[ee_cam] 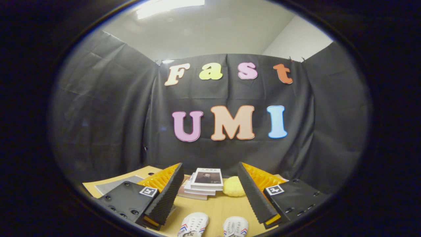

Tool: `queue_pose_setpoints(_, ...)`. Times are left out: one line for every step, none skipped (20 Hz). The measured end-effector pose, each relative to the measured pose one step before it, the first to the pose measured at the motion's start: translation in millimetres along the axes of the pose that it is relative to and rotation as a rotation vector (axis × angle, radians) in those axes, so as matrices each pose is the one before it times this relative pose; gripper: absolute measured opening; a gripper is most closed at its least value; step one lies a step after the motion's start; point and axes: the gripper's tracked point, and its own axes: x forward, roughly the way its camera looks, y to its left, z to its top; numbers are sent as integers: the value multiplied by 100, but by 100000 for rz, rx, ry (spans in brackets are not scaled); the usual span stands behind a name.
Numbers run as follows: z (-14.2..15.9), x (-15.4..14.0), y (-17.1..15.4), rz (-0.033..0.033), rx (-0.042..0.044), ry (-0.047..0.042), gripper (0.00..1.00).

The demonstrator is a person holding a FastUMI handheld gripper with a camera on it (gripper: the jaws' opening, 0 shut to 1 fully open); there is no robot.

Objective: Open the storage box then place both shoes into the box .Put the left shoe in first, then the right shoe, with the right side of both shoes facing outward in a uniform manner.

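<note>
Gripper (210, 194) fingers spread wide apart, gripping nothing. Two white shoes (213, 226) side by side on near table (217, 205), between fingers. Bare tabletop ahead of shoes. Farther: book stack (204, 183), yellow round object (233, 186) touching its right, against far wall.

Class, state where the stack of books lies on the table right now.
In the gripper view, the stack of books lies on the table beyond the open gripper, beside a yellow round object.
</note>
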Motion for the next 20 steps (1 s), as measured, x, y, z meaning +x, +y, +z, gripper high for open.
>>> queue_pose_setpoints(-627, 18, 580, 2526, 1931, 2383, 100)
queue_pose_setpoints(-884, -108, 597, 2761, 2030, 2626, 100)
queue_pose_setpoints(-724, -86, 635, 2655, 1986, 2603, 100)
queue_pose_setpoints(-856, -3, 716, 3163, 2016, 3092, 100)
queue_pose_setpoints(-806, 70, 586, 2671, 1958, 2924, 100)
queue_pose_setpoints(-819, 49, 527, 2621, 1859, 2722, 100)
queue_pose_setpoints(-536, 99, 483, 2228, 1705, 2223, 100)
queue_pose_setpoints(-777, 31, 471, 2212, 1713, 2042, 100)
queue_pose_setpoints(-562, 82, 394, 1849, 1708, 1967, 100)
queue_pose_setpoints(-738, 170, 357, 2187, 2069, 1926, 100)
queue_pose_setpoints(-616, 182, 428, 2170, 2421, 1896, 100)
queue_pose_setpoints(-762, 246, 213, 1546, 2493, 2035, 100)
queue_pose_setpoints(-745, 246, 44, 1105, 2616, 2288, 100)
queue_pose_setpoints(-916, 65, 158, 1424, 3110, 2402, 100)
queue_pose_setpoints(-789, 188, 141, 1313, 3589, 2627, 100)
queue_pose_setpoints(-1041, 202, 209, 1781, 4115, 3379, 100)
queue_pose_setpoints(-925, 279, 141, 2045, 4375, 3495, 100)
queue_pose_setpoints(-1020, 181, 67, 1351, 3794, 3093, 100)
queue_pose_setpoints(-715, 202, -46, 1036, 3105, 2585, 100)
queue_pose_setpoints(-790, 382, -41, 999, 2682, 2309, 100)
